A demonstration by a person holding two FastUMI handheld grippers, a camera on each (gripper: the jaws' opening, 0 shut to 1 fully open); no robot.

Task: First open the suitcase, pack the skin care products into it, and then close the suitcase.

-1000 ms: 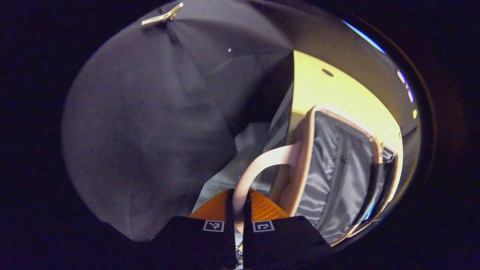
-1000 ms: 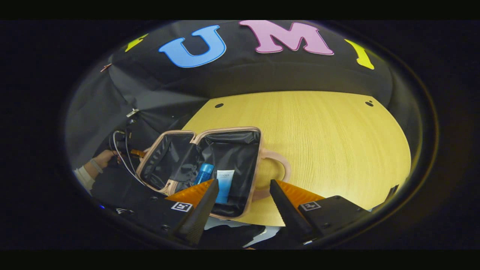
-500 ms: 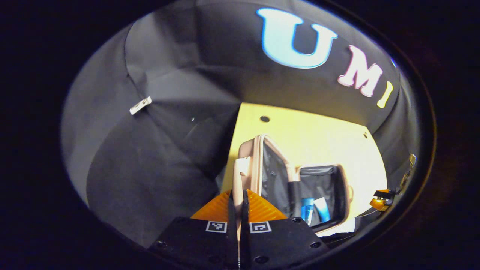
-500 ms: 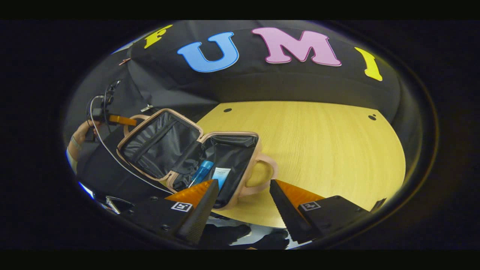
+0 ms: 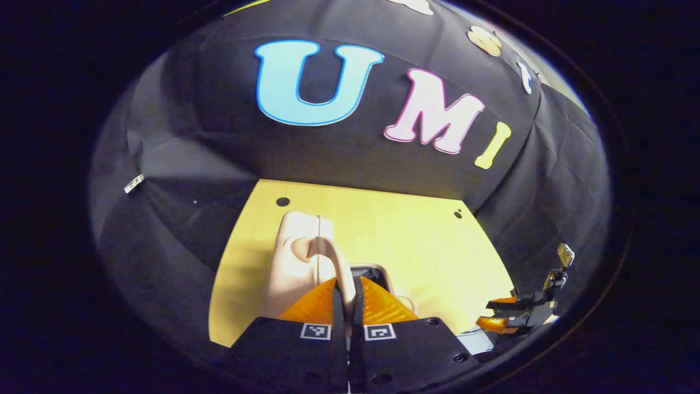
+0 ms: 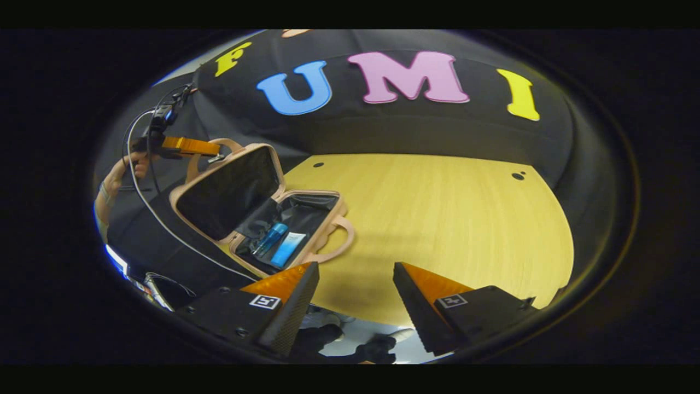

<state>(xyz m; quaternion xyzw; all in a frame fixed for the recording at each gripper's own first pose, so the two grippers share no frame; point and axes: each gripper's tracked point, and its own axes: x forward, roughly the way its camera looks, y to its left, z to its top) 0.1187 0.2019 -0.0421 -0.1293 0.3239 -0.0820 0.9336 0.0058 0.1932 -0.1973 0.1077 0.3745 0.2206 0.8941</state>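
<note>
The pink suitcase (image 6: pixel 257 208) lies open at the table's left side, its lid (image 6: pixel 227 189) tilted up at a slant over the base. A blue bottle (image 6: pixel 269 238) and a light blue tube (image 6: pixel 288 249) lie side by side in the dark lined base. My left gripper (image 5: pixel 347 287) is shut on the lid's pink handle (image 5: pixel 328 257), with the lid's outer shell (image 5: pixel 290 257) right below it. From the right gripper view, that left gripper (image 6: pixel 188 146) sits at the lid's top edge. My right gripper (image 6: pixel 355 295) is open, back from the case and above the table's near edge.
The wooden table (image 6: pixel 437 219) stretches bare to the right of the case, with small round holes near its back edge. A person's hand (image 6: pixel 123 169) and a white cable (image 6: pixel 158 219) are at the far left. The floor (image 6: pixel 350 328) shows below the near edge.
My left gripper has swung the lid up by its handle, from lying flat open to slanting over the base. My right gripper has drawn back from the case.
</note>
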